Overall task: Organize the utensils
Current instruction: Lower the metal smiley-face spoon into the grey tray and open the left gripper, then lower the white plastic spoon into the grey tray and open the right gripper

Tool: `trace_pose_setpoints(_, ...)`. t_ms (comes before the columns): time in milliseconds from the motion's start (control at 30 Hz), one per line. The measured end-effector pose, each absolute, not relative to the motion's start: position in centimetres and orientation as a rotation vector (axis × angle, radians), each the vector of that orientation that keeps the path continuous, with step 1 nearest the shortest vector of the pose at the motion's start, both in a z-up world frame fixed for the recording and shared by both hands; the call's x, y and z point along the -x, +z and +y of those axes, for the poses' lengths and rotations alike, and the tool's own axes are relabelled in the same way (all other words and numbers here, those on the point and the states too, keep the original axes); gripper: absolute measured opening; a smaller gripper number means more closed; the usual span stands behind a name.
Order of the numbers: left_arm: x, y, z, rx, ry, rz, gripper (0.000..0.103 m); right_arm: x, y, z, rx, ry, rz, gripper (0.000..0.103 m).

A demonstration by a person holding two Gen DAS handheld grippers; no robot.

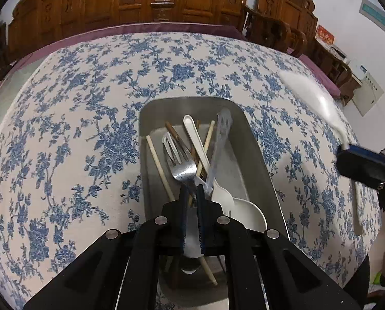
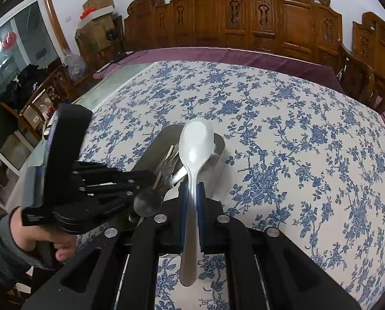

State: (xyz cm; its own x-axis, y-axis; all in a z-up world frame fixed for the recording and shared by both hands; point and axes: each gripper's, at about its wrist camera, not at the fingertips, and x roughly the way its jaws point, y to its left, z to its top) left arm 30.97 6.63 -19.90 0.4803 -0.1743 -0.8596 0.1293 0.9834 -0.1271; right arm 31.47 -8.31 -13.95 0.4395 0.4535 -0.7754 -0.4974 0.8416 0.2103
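Note:
A metal tray [image 1: 257, 155] on the flowered tablecloth holds a fork [image 1: 183, 170], chopsticks [image 1: 157, 165], a white spoon [image 1: 196, 142], a metal spatula [image 1: 219, 139] and a white scoop [image 1: 246, 214]. My left gripper [image 1: 191, 193] hangs over the tray's near end, its jaws nearly shut around a metal utensil handle [image 1: 191, 232]. My right gripper [image 2: 191, 191] is shut on the handle of a large white spoon [image 2: 196, 144], held above the tray [image 2: 218, 144]. That spoon also shows blurred at the right of the left wrist view [image 1: 314, 95].
The tablecloth [image 1: 76, 129] covers a table with a purple border [image 2: 244, 54]. Carved wooden chairs [image 2: 244, 18] line the far side. The hand holding the left gripper [image 2: 70, 186] fills the left of the right wrist view. A white flat utensil [image 1: 357, 206] lies right of the tray.

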Motion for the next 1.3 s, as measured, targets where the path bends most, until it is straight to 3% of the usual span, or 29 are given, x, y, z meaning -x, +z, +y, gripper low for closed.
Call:
trace_pose_setpoints(233, -29.8, -17.7, 8.6, 0.057, -0.171, 1.005, 0.007, -31.8, -15.0, -6.2, 0.05, 0.607, 0.964, 0.009)
trace_pose_setpoints(333, -29.2, -16.8, 9.8, 0.058, -0.158, 0.984, 0.019, -32.0, -15.7, -4.9, 0.041, 0.619, 0.98, 0.009)
trace_pose_setpoints(600, -27.8, -15.4, 12.3, 0.065, -0.13, 0.946, 0.03, -33.2, -17.6, -1.6, 0.007, 0.637, 1.035, 0.009)
trace_pose_setpoints(1033, -26.1, -13.9, 14.2, 0.071, -0.11, 0.92, 0.031, -35.9, -20.7, 0.8, 0.005, 0.57, 1.096, 0.009)
trace_pose_setpoints(1100, -25.8, -13.6, 14.1, 0.062, -0.11, 0.91, 0.046, -36.1, -20.9, 0.8, 0.007, 0.562, 1.099, 0.01)
trace_pose_setpoints(1300, -25.1, -12.8, 14.2, 0.052, -0.107, 0.892, 0.047, -35.9, -20.9, 0.6, -0.011, 0.573, 1.083, 0.01)
